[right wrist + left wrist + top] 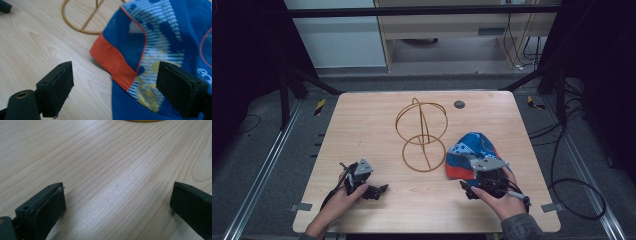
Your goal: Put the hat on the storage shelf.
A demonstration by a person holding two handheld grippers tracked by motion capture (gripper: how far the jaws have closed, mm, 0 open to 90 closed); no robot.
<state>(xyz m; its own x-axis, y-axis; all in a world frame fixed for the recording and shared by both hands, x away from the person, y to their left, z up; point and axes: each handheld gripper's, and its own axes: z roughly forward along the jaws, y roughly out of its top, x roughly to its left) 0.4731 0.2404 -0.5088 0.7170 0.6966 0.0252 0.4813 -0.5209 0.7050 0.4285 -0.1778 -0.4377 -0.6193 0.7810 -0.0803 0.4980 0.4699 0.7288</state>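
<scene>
The right gripper (115, 87) has its jaws spread wide, with the blue-and-orange cap (160, 50) just ahead between them, not yet gripped. Beyond the cap stands the gold wire stand (422, 134). The left gripper (117, 202), also spread, hovers over bare table (100, 157). The work seems hardly begun.

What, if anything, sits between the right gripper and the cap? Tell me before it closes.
Nothing visible does. The right gripper is open at the near edge of the cap, one jaw over its blue cloth, the other over bare table. The wire stand stands beside the cap, farther off.
</scene>
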